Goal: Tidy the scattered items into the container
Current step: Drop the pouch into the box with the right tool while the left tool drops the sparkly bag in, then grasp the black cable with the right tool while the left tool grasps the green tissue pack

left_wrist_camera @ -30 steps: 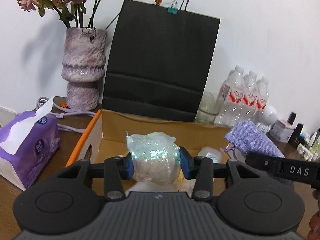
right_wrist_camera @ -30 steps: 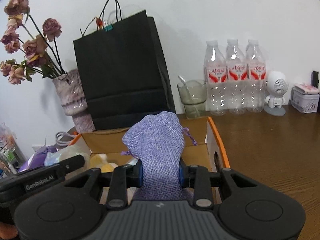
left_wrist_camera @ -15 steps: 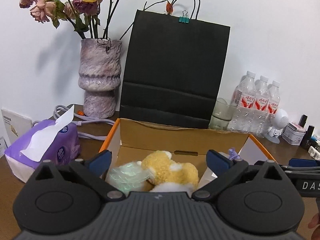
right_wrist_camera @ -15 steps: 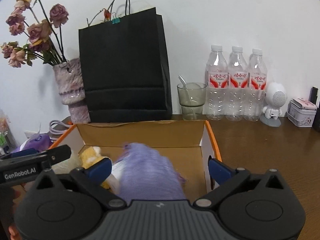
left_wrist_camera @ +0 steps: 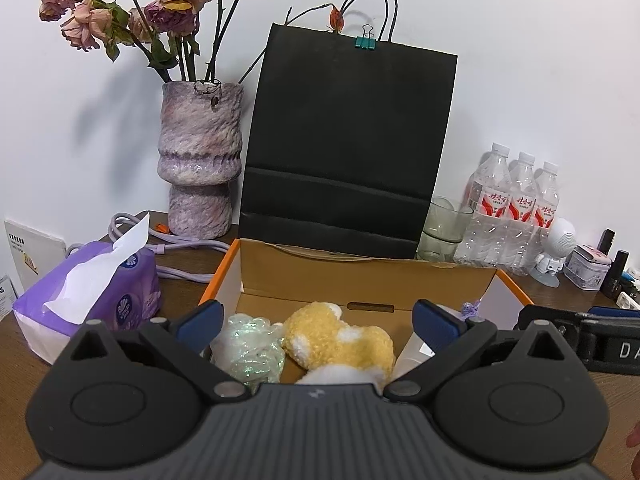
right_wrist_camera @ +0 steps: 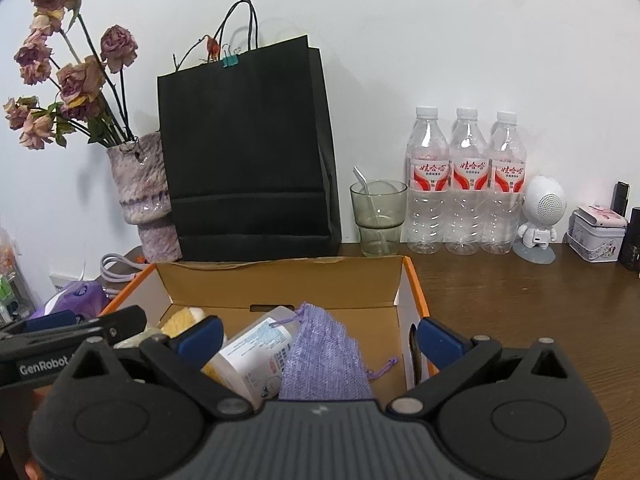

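1. Holding the left gripper (left_wrist_camera: 318, 320) over the cardboard box (left_wrist_camera: 360, 280), with the jaws spread as wide as they go after just opening. Gripping nothing between the blue pads.
2. Keeping the right gripper (right_wrist_camera: 320, 336) over the same box, with the jaws equally wide after just opening, and clamping nothing.
3. Finding the iridescent cellophane bundle (left_wrist_camera: 248, 348) lying inside the box by its left wall, touching the yellow plush toy (left_wrist_camera: 336, 340) near the middle.
4. Finding the purple burlap pouch (right_wrist_camera: 324, 356) lying inside the box toward its right wall, leaning on a labelled plastic bottle (right_wrist_camera: 256, 348) just beside it.
5. Seeing the box sitting toward the table's back edge, just in front of a black paper bag (left_wrist_camera: 348, 140).
6. Judging the bundle to be very light, crinkly and springy. Probably yielding under the pads and a little slick, so gripping across its fullest part looks safest.
7. Judging the pouch to be light and limp, with a coarse weave that grips well. Pinching across its body looks better than taking the thin drawstring, which is likely to slip.
8. Judging the plush toy to be soft and squashable, and the bottle to be stiff, smooth and rounded. Squeezing the bottle across its flat labelled sides should stop it rolling out.
9. Judging none of these to be fragile, so dropping them in from a low height looks harmless.
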`<control>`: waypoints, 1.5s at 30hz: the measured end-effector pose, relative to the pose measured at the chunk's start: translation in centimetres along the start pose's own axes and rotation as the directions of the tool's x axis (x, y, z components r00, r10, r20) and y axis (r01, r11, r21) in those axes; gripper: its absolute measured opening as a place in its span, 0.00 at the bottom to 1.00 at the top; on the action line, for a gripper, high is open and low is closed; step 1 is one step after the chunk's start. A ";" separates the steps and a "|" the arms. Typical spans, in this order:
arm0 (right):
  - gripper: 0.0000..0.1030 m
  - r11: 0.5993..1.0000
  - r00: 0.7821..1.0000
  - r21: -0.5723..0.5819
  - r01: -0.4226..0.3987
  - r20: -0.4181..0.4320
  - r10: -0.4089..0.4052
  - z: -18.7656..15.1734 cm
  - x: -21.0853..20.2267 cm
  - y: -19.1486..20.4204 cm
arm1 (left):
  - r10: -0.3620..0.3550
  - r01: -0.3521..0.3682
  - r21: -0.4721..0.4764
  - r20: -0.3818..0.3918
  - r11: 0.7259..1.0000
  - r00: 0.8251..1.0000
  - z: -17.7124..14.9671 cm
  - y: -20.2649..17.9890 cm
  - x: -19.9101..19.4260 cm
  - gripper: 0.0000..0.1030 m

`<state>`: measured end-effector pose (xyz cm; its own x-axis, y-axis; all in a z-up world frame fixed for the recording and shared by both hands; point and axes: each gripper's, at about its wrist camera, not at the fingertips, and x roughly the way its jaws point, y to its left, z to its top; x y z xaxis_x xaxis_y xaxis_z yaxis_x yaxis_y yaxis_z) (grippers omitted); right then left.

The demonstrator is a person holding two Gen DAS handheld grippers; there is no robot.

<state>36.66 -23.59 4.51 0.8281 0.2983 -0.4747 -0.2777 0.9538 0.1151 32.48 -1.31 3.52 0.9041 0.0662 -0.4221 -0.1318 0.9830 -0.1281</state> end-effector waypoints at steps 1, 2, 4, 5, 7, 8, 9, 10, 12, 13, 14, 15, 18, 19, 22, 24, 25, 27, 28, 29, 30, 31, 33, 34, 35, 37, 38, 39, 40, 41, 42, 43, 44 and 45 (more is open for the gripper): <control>1.00 1.000 1.000 0.004 0.000 0.000 0.000 0.0 0.0 0.0 | 0.000 0.000 0.000 0.000 1.000 1.000 0.0 0.0 0.0 1.00; 1.00 1.000 1.000 0.007 -0.001 -0.002 0.001 0.0 0.0 -0.1 | 0.001 -0.001 -0.001 0.000 1.000 1.000 0.0 0.0 0.0 1.00; 1.00 1.000 1.000 0.011 -0.001 -0.003 0.001 0.0 0.0 -0.1 | 0.000 0.000 -0.002 0.003 1.000 1.000 0.1 -0.1 -0.3 1.00; 1.00 1.000 1.000 0.013 0.000 -0.001 0.000 0.0 -0.1 -0.1 | -0.001 0.001 -0.003 0.007 1.000 1.000 0.2 -0.1 -0.5 1.00; 1.00 1.000 1.000 0.017 -0.004 0.005 0.004 0.1 -0.3 -0.1 | -0.008 0.008 -0.006 0.016 1.000 1.000 0.3 0.0 -1.1 1.00; 1.00 1.000 1.000 0.022 -0.009 0.009 0.008 0.2 -0.5 -0.1 | -0.013 0.013 -0.007 0.021 1.000 1.000 0.4 0.1 -1.4 1.00; 1.00 0.999 1.000 0.030 -0.014 0.013 0.014 0.3 -0.7 -0.1 | -0.017 0.017 -0.009 0.027 1.000 0.999 0.4 0.2 -1.9 1.00; 1.00 0.999 1.000 0.040 -0.022 0.019 0.021 0.4 -1.0 -0.2 | -0.022 0.022 -0.011 0.033 1.000 0.999 0.4 0.3 -2.4 1.00; 1.00 0.997 0.999 0.059 -0.045 0.030 0.044 0.6 -1.6 -0.2 | -0.028 0.028 -0.011 0.040 1.000 0.999 0.4 0.5 -3.2 1.00; 1.00 0.996 0.998 0.067 -0.061 0.034 0.058 0.7 -1.9 -0.3 | -0.029 0.029 -0.011 0.042 1.000 0.999 0.3 0.7 -3.6 1.00; 1.00 0.995 0.997 0.072 -0.073 0.035 0.071 0.6 -2.2 -0.3 | -0.030 0.030 -0.010 0.041 0.999 0.999 0.2 0.8 -4.1 1.00; 1.00 0.994 0.996 0.075 -0.081 0.036 0.079 0.6 -2.4 -0.3 | -0.032 0.032 -0.008 0.039 0.999 0.999 -0.1 1.0 -4.6 1.00; 1.00 0.994 0.996 0.068 -0.081 0.035 0.079 -0.1 -3.3 -0.4 | -0.036 0.036 0.008 0.029 0.999 0.999 -0.8 1.5 -5.6 1.00; 1.00 0.995 0.997 0.068 -0.074 0.034 0.072 -0.3 -3.6 -0.4 | -0.035 0.035 0.013 0.026 0.999 0.999 -1.0 1.6 -5.9 1.00; 1.00 0.996 0.998 0.066 -0.058 0.032 0.056 -1.0 -4.8 -0.6 | -0.032 0.031 0.021 0.020 0.999 0.999 -1.6 2.1 -6.9 1.00; 1.00 0.997 0.998 0.062 -0.056 0.027 0.054 -1.5 -5.7 -0.8 | -0.031 0.031 0.025 0.012 0.999 0.999 -2.1 2.4 -7.6 1.00; 1.00 0.997 0.999 0.057 -0.048 0.025 0.047 -1.8 -6.2 -0.9 | -0.031 0.031 0.028 0.008 0.999 0.999 -2.4 2.6 -7.9 1.00; 1.00 0.999 1.000 0.035 -0.026 0.017 0.025 -2.5 -7.1 -1.0 | -0.025 0.025 0.034 -0.003 0.999 1.000 -3.0 3.1 -8.5 1.00; 1.00 1.000 1.000 0.022 -0.011 0.013 0.011 -3.0 -7.6 -1.1 | -0.020 0.020 0.034 -0.009 0.999 1.000 -3.2 3.3 -8.8 1.00; 1.00 1.000 1.000 0.011 0.002 0.009 -0.002 -3.4 -8.0 -1.2 | -0.015 0.015 0.033 -0.015 0.999 1.000 -3.5 3.6 -9.0 1.00; 1.00 1.000 1.000 0.003 0.014 0.003 -0.014 -3.9 -8.3 -1.3 | -0.010 0.011 0.033 -0.021 0.999 1.000 -3.7 3.9 -9.2 1.00; 1.00 1.000 1.000 -0.001 0.026 -0.003 -0.026 -4.4 -8.6 -1.5 | -0.006 0.007 0.035 -0.025 0.999 1.000 -3.9 4.1 -9.5 1.00; 1.00 0.999 0.999 0.004 0.039 -0.022 -0.039 -5.5 -9.0 -2.0 | 0.003 -0.002 0.040 -0.030 0.999 1.000 -4.4 4.7 -10.0 1.00; 1.00 0.999 0.999 0.009 0.040 -0.035 -0.040 -6.1 -9.1 -2.3 | 0.008 -0.007 0.042 -0.033 0.999 0.999 -4.7 4.9 -10.1 1.00; 1.00 0.999 0.998 0.015 0.043 -0.050 -0.042 -6.7 -9.1 -2.6 | 0.012 -0.011 0.042 -0.037 0.999 0.999 -5.0 5.1 -10.3 1.00; 1.00 0.998 0.995 0.027 0.053 -0.082 -0.050 -8.0 -8.9 -3.1 | 0.016 -0.014 0.040 -0.053 0.999 0.998 -5.6 5.5 -10.3 1.00; 1.00 0.998 0.994 0.027 0.057 -0.097 -0.054 -8.6 -8.8 -3.2 | 0.017 -0.014 0.039 -0.063 0.999 0.998 -5.9 5.6 -10.3 1.00; 1.00 0.998 0.993 0.025 0.061 -0.107 -0.058 -9.2 -8.6 -3.3 | 0.016 -0.013 0.039 -0.073 0.999 0.997 -6.2 5.7 -10.3 1.00; 1.00 0.998 0.991 0.020 0.065 -0.116 -0.062 -9.7 -8.6 -3.3 | 0.014 -0.011 0.040 -0.081 0.999 0.997 -6.5 5.8 -10.2 1.00; 1.00 0.998 0.990 0.014 0.069 -0.124 -0.067 -10.3 -8.5 -3.3 | 0.010 -0.007 0.041 -0.089 0.999 0.996 -6.9 5.8 -10.2 1.00; 1.00 0.997 0.989 0.008 0.072 -0.133 -0.071 -10.9 -8.4 -3.2 | 0.001 0.004 0.044 -0.101 0.999 0.995 -7.4 5.7 -10.1 1.00; 1.00 0.997 0.988 0.004 0.074 -0.138 -0.073 -11.2 -8.3 -3.2 | -0.013 0.019 0.050 -0.115 0.999 0.993 -7.8 5.5 -10.0 1.00; 1.00 0.997 0.987 0.001 0.077 -0.139 -0.076 -11.6 -8.3 -3.1 | -0.027 0.034 0.058 -0.133 0.998 0.991 -8.3 5.2 -9.7 1.00; 1.00 0.997 0.987 -0.003 0.081 -0.136 -0.080 -11.9 -8.3 -3.1 | -0.037 0.047 0.068 -0.150 0.997 0.988 -8.7 4.8 -9.5 1.00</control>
<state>24.87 -29.46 -2.29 0.7734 0.2130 -0.5970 -0.2113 0.9746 0.0741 19.72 1.28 -0.90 0.8374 0.0038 -0.5466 -0.0611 0.9944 -0.0867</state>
